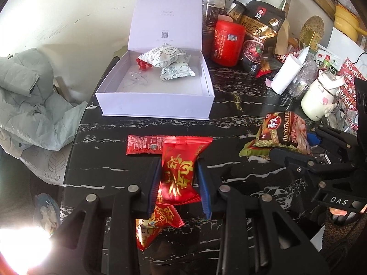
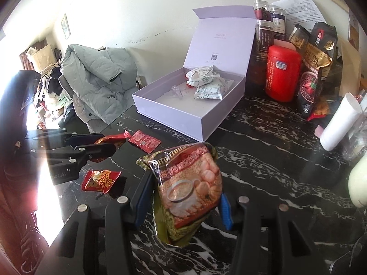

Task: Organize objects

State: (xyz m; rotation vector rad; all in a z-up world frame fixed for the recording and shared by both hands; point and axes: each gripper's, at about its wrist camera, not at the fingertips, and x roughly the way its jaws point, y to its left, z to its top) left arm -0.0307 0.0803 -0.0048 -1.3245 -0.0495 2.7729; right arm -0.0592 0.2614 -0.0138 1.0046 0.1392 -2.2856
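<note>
Left gripper (image 1: 179, 178) pinches a light, crinkly red packet (image 1: 181, 171) mid-body; right gripper (image 2: 183, 197) clamps the soft cereal sachet (image 2: 190, 188); box (image 1: 156, 105) at twelve o'clock.

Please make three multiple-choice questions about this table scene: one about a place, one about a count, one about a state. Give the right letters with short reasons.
1. Where do the white snack packets lie?
A. inside the white box
B. on the grey jacket
C. beside the red canister

2. How many red packets lie loose on the table?
A. none
B. two
C. five

3. The box lid is:
A. shut
B. open, standing up
C. removed

Answers: 1 A, they rest on the box floor. 2 B, one flat red packet and one crumpled red packet. 3 B, the lid stands upright behind the box.
</note>
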